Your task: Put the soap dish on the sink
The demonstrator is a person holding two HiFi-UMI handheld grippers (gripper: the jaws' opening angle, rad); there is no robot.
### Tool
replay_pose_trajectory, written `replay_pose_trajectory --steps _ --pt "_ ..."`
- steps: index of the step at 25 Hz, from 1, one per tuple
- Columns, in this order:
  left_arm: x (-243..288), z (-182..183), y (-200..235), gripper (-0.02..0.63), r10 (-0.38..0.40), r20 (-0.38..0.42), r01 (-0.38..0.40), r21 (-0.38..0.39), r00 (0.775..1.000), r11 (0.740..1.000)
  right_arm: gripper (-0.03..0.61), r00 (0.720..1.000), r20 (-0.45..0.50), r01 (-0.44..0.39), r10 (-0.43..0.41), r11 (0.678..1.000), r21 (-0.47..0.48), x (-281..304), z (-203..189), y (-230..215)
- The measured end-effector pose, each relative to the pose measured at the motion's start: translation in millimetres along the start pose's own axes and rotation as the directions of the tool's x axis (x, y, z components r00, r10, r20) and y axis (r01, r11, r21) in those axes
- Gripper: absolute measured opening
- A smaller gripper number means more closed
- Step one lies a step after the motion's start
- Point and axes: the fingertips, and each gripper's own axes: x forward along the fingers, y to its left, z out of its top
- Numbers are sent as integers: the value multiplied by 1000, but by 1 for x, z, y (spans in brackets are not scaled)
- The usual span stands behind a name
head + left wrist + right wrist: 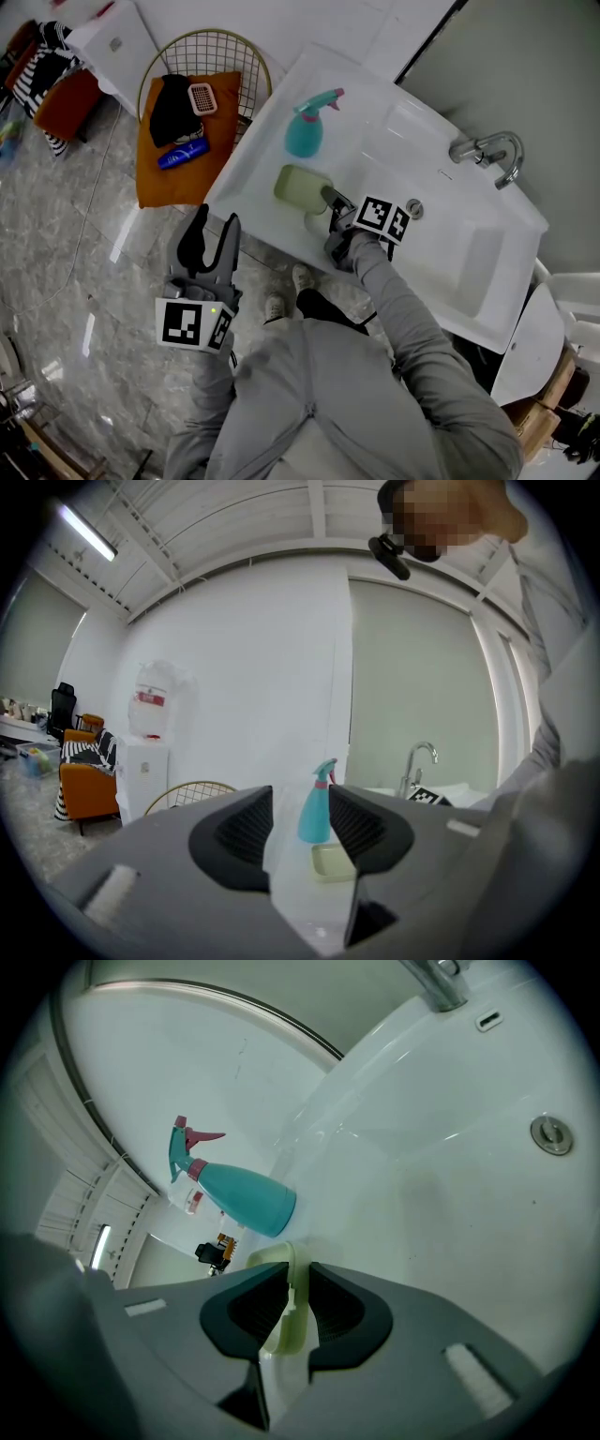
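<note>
The pale green soap dish (300, 186) rests low over the white sink (441, 258), near its left end and just in front of a teal spray bottle (307, 127). My right gripper (329, 197) is shut on the dish's near edge; in the right gripper view the thin rim of the soap dish (291, 1321) is pinched between the pads of the right gripper (292, 1297). My left gripper (216, 221) hangs open off the sink's front, above the floor, holding nothing. In the left gripper view, the soap dish (334, 861) and bottle (316, 808) show between the left gripper (300, 832) jaws, far off.
A chrome faucet (491, 154) stands at the sink's back right, and a drain (551, 1134) lies in the basin. Left of the sink is a wire basket (208, 56) with an orange cushion, a black item and a blue tube. An orange chair (64, 101) is at the far left.
</note>
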Motion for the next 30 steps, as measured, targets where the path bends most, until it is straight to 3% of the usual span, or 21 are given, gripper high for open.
replay_pose_trajectory --steps 16,30 --pt "-3 -2 6 201 11 9 -11 -9 1000 1000 67 1000 -30 8 -10 999 -54 11 -12 13" --pt "2 0 4 201 -4 12 5 -8 1000 1000 89 997 -73 -9 -5 981 -195 14 -17 26"
